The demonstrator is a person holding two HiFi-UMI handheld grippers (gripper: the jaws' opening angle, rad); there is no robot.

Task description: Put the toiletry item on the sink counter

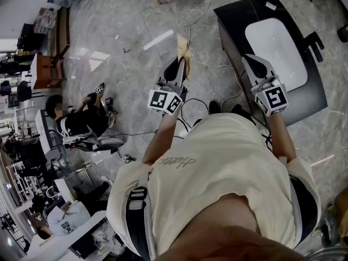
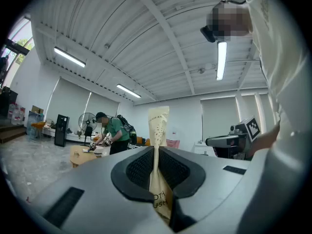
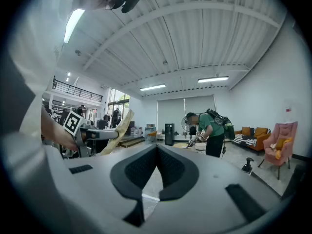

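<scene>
The toiletry item is a flat beige paper packet (image 2: 158, 126) with dark print. It stands upright, pinched between the pads of my left gripper (image 2: 157, 150). In the head view the packet (image 1: 184, 50) sticks out past the left gripper (image 1: 179, 64), high above the floor and left of the black sink counter (image 1: 234, 20) with its white basin (image 1: 274, 50). My right gripper (image 1: 253, 60) hangs over the counter's near edge. Its jaws meet at the tips with nothing between them (image 3: 156, 147). The right gripper view also shows the packet (image 3: 119, 130) at left.
Cables (image 1: 217, 64) trail over the marble floor between me and the counter. A person in a green shirt with a backpack (image 3: 212, 130) bends over a low round table in the background. Another person (image 1: 81, 118) sits on the floor at left. A pink armchair (image 3: 282, 140) stands far right.
</scene>
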